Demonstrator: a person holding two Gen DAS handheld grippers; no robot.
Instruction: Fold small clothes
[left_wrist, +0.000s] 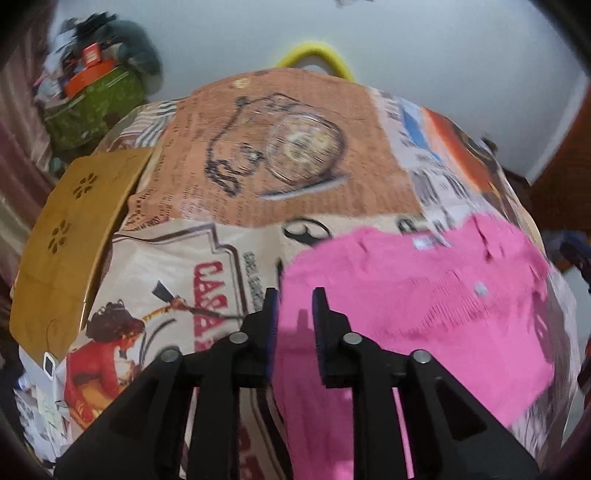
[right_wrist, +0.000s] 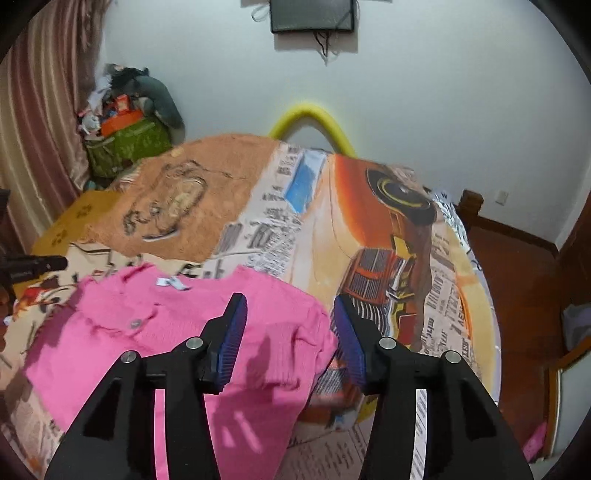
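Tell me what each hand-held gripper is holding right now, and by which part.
Nothing is held. The left hand-held gripper and the right hand-held gripper are both open above the pink sweater, which lies flat on the bedspread.

The pink sweater (right_wrist: 110, 343) is a soft ribbed knit, matt and slightly fuzzy, lying on a printed bedspread (right_wrist: 369, 206) of smooth, matt woven cloth. Both the left gripper (left_wrist: 294, 306) and the right gripper (right_wrist: 290, 314) are matt black plastic with shiny metal pins and ridged blue pads (right_wrist: 233, 332) that look rubbery. The curtain (right_wrist: 33, 122) is glossy satin-like fabric, the flat box (left_wrist: 66, 236) dull brown cardboard, and the floor (right_wrist: 517, 295) polished reddish wood.
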